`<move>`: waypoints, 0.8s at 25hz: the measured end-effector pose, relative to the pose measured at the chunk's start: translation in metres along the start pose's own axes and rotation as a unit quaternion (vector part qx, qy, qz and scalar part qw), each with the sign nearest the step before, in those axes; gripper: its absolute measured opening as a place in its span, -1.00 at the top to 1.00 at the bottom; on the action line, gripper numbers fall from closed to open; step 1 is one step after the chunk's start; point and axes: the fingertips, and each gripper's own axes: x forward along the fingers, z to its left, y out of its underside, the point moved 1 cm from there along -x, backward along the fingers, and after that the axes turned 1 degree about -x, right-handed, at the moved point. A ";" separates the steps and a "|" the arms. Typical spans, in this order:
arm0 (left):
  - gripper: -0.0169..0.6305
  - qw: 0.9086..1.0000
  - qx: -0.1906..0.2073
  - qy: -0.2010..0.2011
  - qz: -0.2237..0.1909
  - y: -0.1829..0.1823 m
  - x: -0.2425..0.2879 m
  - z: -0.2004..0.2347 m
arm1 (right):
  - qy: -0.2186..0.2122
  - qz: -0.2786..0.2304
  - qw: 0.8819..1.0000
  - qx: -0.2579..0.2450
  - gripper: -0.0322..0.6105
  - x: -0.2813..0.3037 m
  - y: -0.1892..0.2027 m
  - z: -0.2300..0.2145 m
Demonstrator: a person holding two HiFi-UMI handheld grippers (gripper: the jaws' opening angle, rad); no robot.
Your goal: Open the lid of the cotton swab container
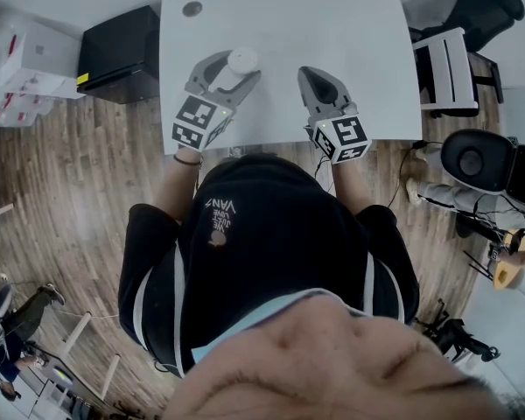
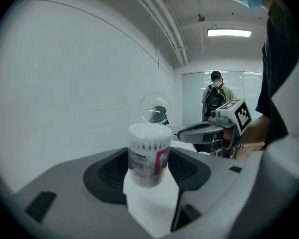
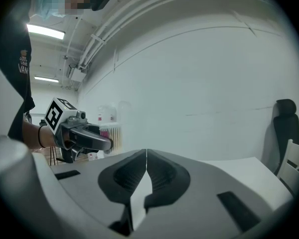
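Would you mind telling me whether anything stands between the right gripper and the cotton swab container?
Nothing visible does. Only bare white table lies between the right gripper, its jaws together and empty, and the cotton swab container, which the left gripper holds by its sides.

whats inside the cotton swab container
Cotton swabs packed upright, white tips showing at the open top of the cotton swab container. Its label covers much of the stems.
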 end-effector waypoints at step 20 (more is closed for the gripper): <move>0.15 1.000 -0.001 -0.010 0.006 0.006 -0.005 0.000 | -0.013 0.010 1.000 -0.001 0.86 0.007 0.006 0.005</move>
